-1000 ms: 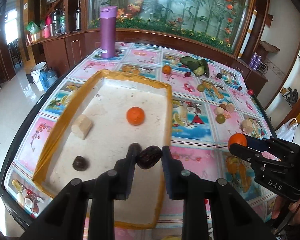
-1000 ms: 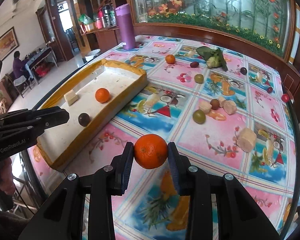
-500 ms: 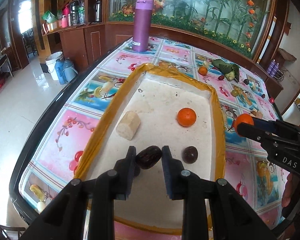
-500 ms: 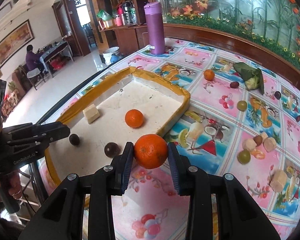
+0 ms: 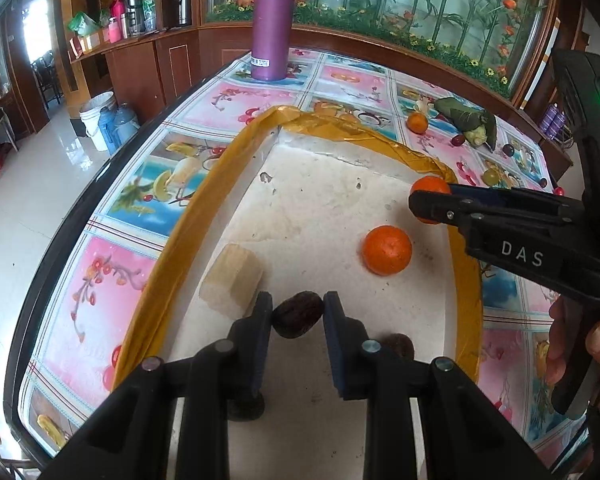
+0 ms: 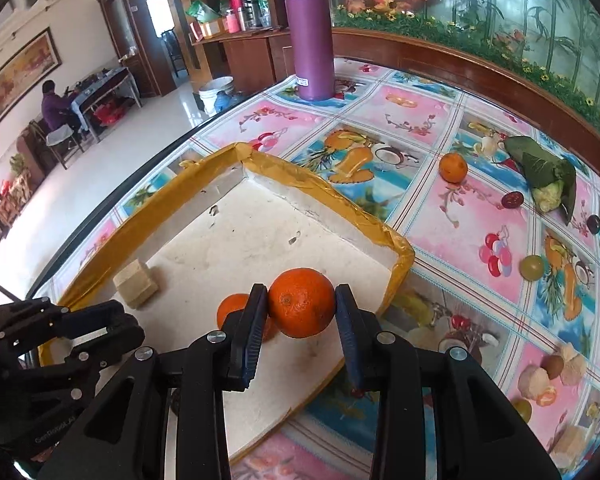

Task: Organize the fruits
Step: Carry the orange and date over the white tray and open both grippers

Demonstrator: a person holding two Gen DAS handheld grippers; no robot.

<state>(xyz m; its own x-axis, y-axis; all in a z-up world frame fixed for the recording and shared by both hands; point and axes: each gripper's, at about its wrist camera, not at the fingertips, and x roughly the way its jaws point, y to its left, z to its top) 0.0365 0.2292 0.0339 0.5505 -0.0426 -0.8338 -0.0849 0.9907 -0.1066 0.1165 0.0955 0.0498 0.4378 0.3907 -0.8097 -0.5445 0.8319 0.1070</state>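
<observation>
My left gripper (image 5: 298,314) is shut on a dark brown date (image 5: 298,314) and holds it over the near part of the white tray with the yellow taped rim (image 5: 188,232). In the tray lie an orange (image 5: 387,251), a pale cut fruit chunk (image 5: 231,276) and a dark round fruit (image 5: 398,346). My right gripper (image 6: 302,307) is shut on an orange (image 6: 302,307) above the tray's right side (image 6: 400,276), near the orange lying in the tray (image 6: 232,312). It also shows in the left wrist view (image 5: 428,200).
A purple flask (image 6: 310,36) stands at the table's far left. On the patterned tablecloth to the right lie an orange (image 6: 453,167), a leaf-wrapped bundle (image 6: 544,172), dark plums (image 6: 512,199), a green fruit (image 6: 532,267) and cut pieces (image 6: 548,376). The table edge (image 5: 48,248) runs close on the left.
Both grippers moved left and forward over the tray with their fruits still held. The right gripper's orange went from beside the tray to above its right side.
</observation>
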